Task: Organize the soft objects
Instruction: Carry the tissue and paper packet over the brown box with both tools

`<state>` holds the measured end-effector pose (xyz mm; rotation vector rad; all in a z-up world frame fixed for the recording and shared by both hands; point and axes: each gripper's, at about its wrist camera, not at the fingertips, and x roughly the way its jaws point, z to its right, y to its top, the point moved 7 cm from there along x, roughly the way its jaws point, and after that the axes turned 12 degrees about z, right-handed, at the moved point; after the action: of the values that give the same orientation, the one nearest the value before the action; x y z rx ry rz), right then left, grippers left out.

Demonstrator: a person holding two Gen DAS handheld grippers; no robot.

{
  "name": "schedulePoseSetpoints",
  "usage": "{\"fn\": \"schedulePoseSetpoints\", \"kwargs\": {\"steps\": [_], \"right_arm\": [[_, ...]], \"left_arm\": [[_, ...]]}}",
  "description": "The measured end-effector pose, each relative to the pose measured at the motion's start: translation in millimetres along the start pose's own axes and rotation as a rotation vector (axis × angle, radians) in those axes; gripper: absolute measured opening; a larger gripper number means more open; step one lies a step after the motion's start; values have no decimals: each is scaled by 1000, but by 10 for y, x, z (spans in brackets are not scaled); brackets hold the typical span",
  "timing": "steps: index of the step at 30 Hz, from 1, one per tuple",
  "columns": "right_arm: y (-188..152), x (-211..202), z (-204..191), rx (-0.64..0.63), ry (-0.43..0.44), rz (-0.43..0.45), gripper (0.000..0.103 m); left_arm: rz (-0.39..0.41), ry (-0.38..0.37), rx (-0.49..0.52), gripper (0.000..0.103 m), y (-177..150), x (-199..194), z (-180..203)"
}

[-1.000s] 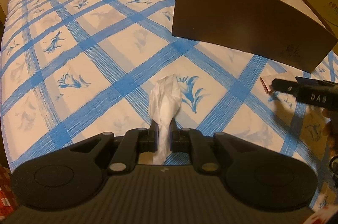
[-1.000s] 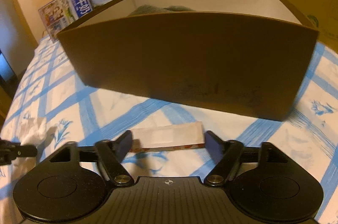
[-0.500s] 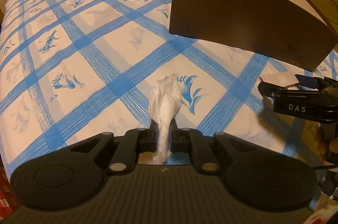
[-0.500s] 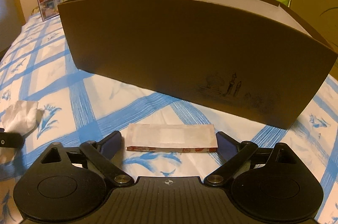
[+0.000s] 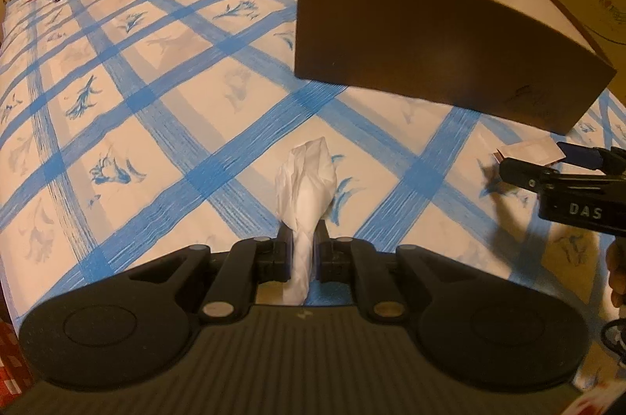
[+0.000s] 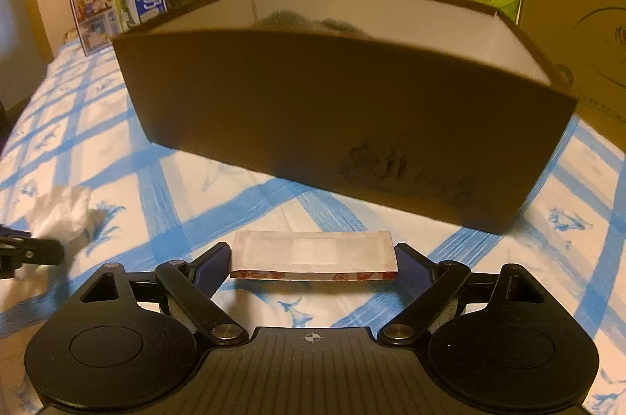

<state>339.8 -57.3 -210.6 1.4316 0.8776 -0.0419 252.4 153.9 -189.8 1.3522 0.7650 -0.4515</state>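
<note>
Left wrist view: left claw (image 5: 302, 250) clamped on crumpled tissue (image 5: 307, 176), feather-light, limp.
Right claw (image 6: 313, 264): jaws just narrowed, spread around flat sachet (image 6: 313, 254) on bed; thin, pinch short ends.
Box (image 6: 332, 109): ahead.

The brown box's (image 6: 332, 109) near wall hides its floor; only the top of a dark grey soft thing (image 6: 313, 21) shows inside. The box's printed drawing (image 6: 395, 160) is blurred. The right tongs (image 5: 563, 160) are cut by the picture's edge.
</note>
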Motion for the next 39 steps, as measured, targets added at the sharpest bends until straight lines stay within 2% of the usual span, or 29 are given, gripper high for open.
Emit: {"fn": "schedulePoseSetpoints", "kwargs": {"steps": [10,19,28,34,39], "right_arm": [[278,-480,52,7,49,58,88],[730,-849,265,30,54,151,88],[1130,-843,505,40,41,206,88],[1466,-650,702,39,29,241,88],[1620,-470,816,46,20,240,88]], "left_arm": [[59,-27,44,9,284,-299,202],[133,-81,112,9,701,-519,543],[199,-114,164,9,1273,-464,811],[226,-118,189,9,1654,-276,920],[224,-113,202,10,1925,-46,949]]}}
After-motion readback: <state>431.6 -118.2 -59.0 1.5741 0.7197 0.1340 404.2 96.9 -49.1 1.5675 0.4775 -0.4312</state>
